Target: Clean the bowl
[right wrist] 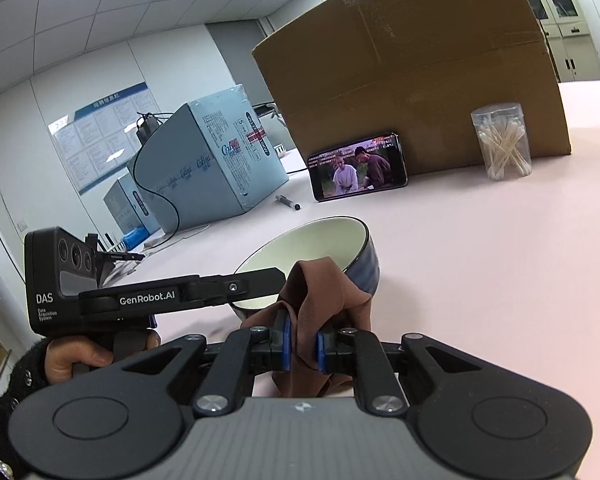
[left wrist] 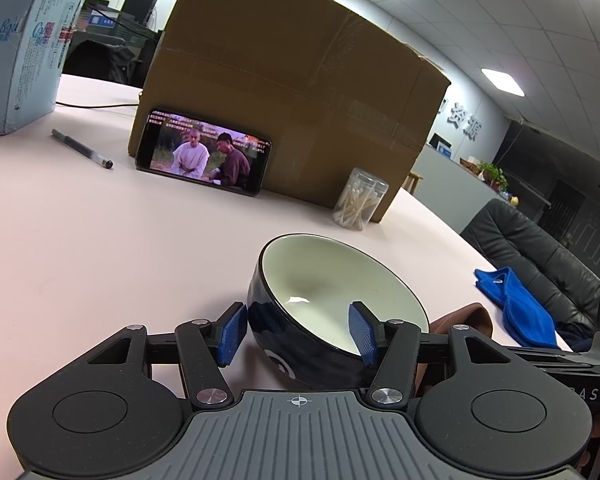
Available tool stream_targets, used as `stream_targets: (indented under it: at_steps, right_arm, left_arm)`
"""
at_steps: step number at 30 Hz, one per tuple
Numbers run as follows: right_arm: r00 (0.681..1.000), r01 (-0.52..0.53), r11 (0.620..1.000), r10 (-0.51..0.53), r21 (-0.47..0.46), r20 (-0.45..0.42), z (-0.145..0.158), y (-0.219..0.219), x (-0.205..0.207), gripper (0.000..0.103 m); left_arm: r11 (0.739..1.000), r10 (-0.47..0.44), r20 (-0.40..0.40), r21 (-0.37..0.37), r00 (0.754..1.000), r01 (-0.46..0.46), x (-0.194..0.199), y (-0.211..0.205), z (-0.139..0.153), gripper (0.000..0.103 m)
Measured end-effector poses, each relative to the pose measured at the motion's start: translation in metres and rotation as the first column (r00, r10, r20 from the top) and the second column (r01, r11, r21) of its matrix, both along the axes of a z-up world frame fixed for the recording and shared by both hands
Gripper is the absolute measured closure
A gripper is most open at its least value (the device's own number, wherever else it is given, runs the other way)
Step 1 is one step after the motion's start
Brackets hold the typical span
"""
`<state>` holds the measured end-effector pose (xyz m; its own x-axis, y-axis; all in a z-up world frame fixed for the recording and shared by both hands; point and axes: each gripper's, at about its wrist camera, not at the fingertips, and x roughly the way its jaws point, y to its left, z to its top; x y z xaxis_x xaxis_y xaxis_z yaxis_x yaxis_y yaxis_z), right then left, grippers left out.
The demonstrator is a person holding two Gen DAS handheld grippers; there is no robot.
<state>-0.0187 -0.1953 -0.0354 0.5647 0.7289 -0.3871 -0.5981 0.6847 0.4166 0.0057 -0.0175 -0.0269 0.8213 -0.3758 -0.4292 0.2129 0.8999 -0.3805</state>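
Showing only rightward: blue cloth (left wrist: 516,310)

bowl (left wrist: 300,344): dark navy outside with a white mark, possibly a swirl; cream inside
cloth (right wrist: 320,296): brown
towel (left wrist: 516,308): bright blue
table (left wrist: 100,240): pale pink

Black claw (right wrist: 300,350), blue pads (right wrist: 286,344), black knit sleeve (right wrist: 16,384)
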Motion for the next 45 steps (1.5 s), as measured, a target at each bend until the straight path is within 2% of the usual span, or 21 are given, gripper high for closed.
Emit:
stream_targets:
  at_steps: [14,20,26,31,45]
  right_arm:
    - [0.995,-0.097,0.995,0.097,-0.001,-0.024,-0.003,0.016,0.001,0.088]
    - [0.997,-0.078,0.997,0.079,0.019,-0.027,-0.001,0.009,0.0,0.089]
    - [1.0,0.004,1.0,-0.004,0.016,-0.004,0.003,-0.003,0.003,0.088]
    - [1.0,0.023,0.999,-0.023,0.025,0.004,0.004,-0.006,0.002,0.088]
    - [0.996,-0.086,0.996,0.085,-0.017,-0.022,0.0,0.018,0.001,0.088]
  left_arm:
    - [1.0,-0.002,0.003,0.003,1.0,0.002,-0.001,-0.001,0.0,0.048]
    - [1.0,-0.002,0.004,0.001,1.0,0.002,-0.001,-0.001,0.0,0.048]
    - [1.0,-0.002,0.005,-0.001,1.0,0.002,-0.002,-0.001,0.0,0.048]
    - [1.0,-0.001,0.004,0.003,1.0,0.001,-0.002,-0.001,0.0,0.047]
    - [1.0,-0.002,0.006,0.007,1.0,0.002,-0.002,-0.002,0.001,0.047]
